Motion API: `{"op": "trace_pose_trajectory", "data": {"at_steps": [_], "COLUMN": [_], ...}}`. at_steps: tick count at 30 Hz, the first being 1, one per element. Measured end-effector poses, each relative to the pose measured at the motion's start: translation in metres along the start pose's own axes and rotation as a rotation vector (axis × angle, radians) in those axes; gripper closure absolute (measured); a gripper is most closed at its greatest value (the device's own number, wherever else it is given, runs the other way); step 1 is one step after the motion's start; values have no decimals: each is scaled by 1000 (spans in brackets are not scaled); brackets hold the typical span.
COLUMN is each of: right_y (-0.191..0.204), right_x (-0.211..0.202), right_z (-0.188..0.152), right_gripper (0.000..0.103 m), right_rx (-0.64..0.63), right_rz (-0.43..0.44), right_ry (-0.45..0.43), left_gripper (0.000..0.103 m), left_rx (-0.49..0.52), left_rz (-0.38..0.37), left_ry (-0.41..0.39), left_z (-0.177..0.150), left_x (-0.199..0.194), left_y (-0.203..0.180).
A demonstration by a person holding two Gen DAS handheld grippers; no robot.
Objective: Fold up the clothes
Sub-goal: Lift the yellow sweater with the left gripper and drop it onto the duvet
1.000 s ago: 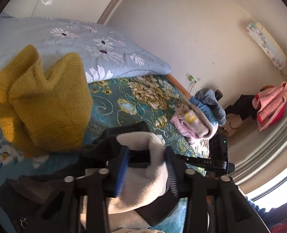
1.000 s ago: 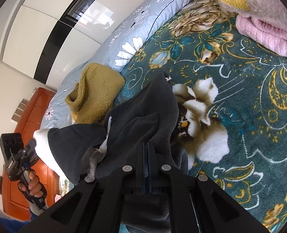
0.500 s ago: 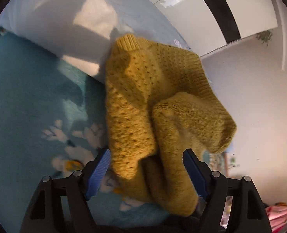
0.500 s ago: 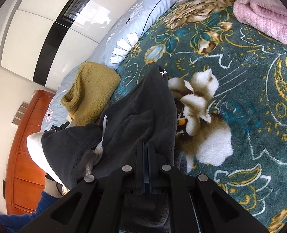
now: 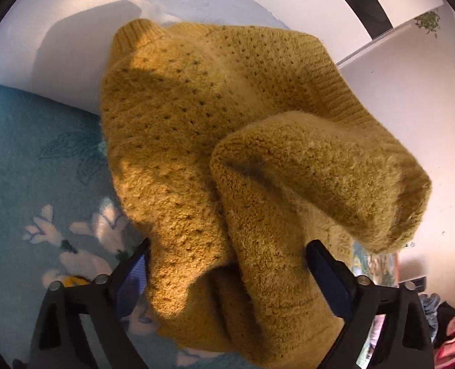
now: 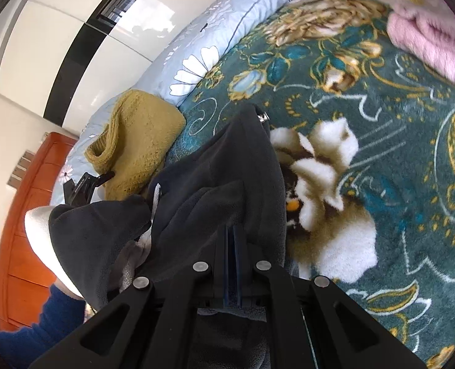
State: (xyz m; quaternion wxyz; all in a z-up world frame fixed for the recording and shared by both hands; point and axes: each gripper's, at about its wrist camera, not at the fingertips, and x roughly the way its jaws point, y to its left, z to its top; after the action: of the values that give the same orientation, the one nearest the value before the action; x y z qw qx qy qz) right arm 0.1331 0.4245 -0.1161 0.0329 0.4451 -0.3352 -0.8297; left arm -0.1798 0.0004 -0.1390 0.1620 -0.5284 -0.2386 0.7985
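A mustard yellow knit sweater (image 5: 215, 141) lies crumpled on the bed and fills the left wrist view. My left gripper (image 5: 230, 264) is open, its blue-padded fingers (image 5: 133, 272) standing on either side of the sweater's near fold. In the right wrist view the same sweater (image 6: 138, 141) rests against the pillow, with the left gripper (image 6: 84, 184) at its near edge. My right gripper (image 6: 232, 236) is shut on a dark grey fleece garment with white lining (image 6: 215, 184), spread on the teal floral blanket (image 6: 396, 184).
A pale blue daisy-print pillow (image 6: 227, 37) runs along the bed's far side. Folded pink clothes (image 6: 433, 43) lie at the upper right. An orange wooden cabinet (image 6: 27, 215) and white wardrobe doors (image 6: 58, 30) stand beyond. A blue sleeve (image 6: 33, 329) is at lower left.
My left gripper let go of the white-lined fleece, swung to the yellow sweater and moved in until its open fingers straddle it. The right gripper stays shut on the grey garment.
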Motion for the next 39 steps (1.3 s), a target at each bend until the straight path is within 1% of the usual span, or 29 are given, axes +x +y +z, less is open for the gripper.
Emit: {"op": "trace_pose_trajectory", "data": {"at_steps": [1, 2, 3, 4, 5, 6, 8, 9, 12, 13, 15, 16, 18, 21, 24, 25, 26, 28, 29, 31, 32, 34, 37, 39], "right_y": [7, 17, 26, 33, 39, 45, 51, 49, 44, 43, 39, 37, 33, 27, 20, 19, 17, 14, 13, 11, 11, 9, 11, 19], "right_x": [-1, -1, 0, 1, 3, 5, 8, 9, 12, 13, 15, 15, 17, 21, 27, 29, 31, 34, 35, 37, 37, 39, 41, 40], "right_z": [2, 4, 5, 6, 7, 8, 9, 11, 16, 18, 21, 22, 25, 26, 26, 26, 26, 27, 27, 28, 28, 28, 25, 25], "right_gripper": [99, 96, 91, 74, 64, 58, 57, 57, 57, 57, 57, 57, 57, 57, 57, 57, 57, 57, 57, 57, 57, 57, 57, 57], "right_rx": [-35, -77, -118, -147, -174, -200, -229, -222, -202, -195, -181, -174, -168, -163, -149, -149, -149, -147, -145, -136, -130, -116, -109, -139], "right_rz": [-30, -50, -69, -77, -83, -89, -106, -109, -120, -123, -130, -126, -122, -118, -116, -118, -119, -119, -117, -112, -109, -100, -83, -79], "right_ry": [-8, -11, -14, -16, -16, -16, -18, -16, -12, -11, -8, -7, -4, 3, 13, 19, 25, 32, 34, 29, 24, 13, 19, 27], "left_gripper": [32, 44, 50, 57, 62, 64, 71, 71, 76, 84, 88, 99, 99, 99, 99, 103, 103, 103, 103, 103, 103, 102, 102, 96], "left_rx": [12, 19, 22, 21, 18, 12, 4, 8, 33, 24, 5, 9, 32, 80, 97, 103, 115, 148, 179, 249, 276, 326, 366, 386], "left_rz": [9, 11, 8, -5, -24, -53, -149, -192, -290, -330, -387, -391, -370, -313, -281, -271, -273, -294, -295, -255, -220, -135, -31, 38], "left_ry": [-12, -22, -30, -39, -47, -56, -79, -96, -162, -179, -219, -244, -300, -356, -415, -434, -474, -578, -609, -628, -616, -564, -425, -329], "left_z": [-1, -1, 0, 0, 2, 4, 15, 24, 65, 83, 119, 138, 174, 209, 235, 244, 253, 270, 276, 279, 279, 273, 242, 216], "left_x": [-2, -4, -7, -12, -17, -24, -44, -54, -87, -96, -113, -121, -138, -152, -159, -162, -173, -206, -221, -235, -234, -214, -161, -119], "left_y": [-2, -3, -3, -4, -4, -5, -11, -16, -42, -51, -71, -83, -107, -135, -153, -159, -167, -188, -197, -215, -217, -214, -194, -180]}}
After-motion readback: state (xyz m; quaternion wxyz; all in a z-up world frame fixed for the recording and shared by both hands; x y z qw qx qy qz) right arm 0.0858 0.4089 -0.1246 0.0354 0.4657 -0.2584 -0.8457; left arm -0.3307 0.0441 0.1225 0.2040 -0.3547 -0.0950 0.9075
